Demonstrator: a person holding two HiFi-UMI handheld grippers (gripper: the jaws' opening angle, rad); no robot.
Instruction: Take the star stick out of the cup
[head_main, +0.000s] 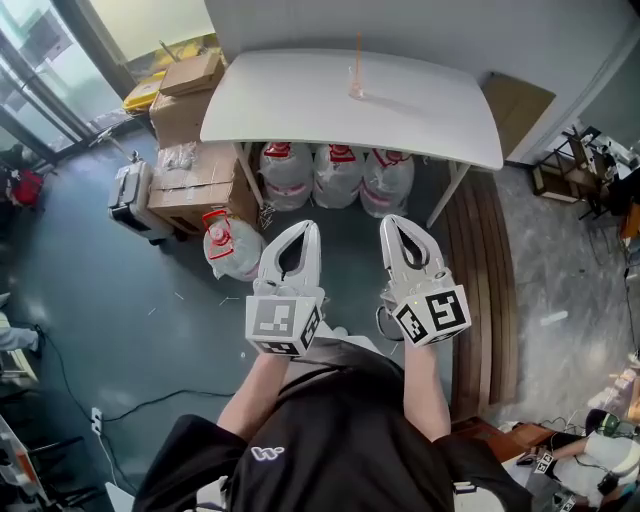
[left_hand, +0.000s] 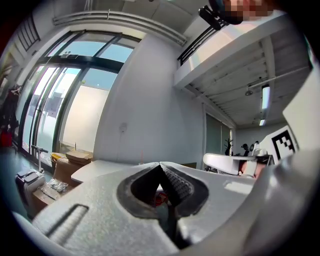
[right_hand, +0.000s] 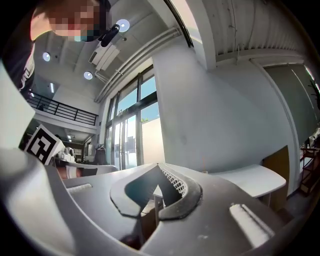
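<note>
A clear cup (head_main: 357, 90) stands near the back middle of the white table (head_main: 300, 110), and a thin orange stick (head_main: 359, 55) rises upright out of it. The stick's top is too small to make out. Both grippers are held close to the person's body, well short of the table and above the floor. My left gripper (head_main: 307, 227) is shut with nothing between its jaws, as the left gripper view (left_hand: 160, 164) also shows. Beside it on the right, my right gripper (head_main: 392, 221) is likewise shut and empty, its tips (right_hand: 159, 165) meeting.
Three white bags with red print (head_main: 330, 175) sit under the table, and another (head_main: 230, 245) lies on the floor. Cardboard boxes (head_main: 190, 150) are stacked at the table's left. Wooden planks (head_main: 490, 290) lie on the floor at the right. A grey case (head_main: 130, 195) stands at the left.
</note>
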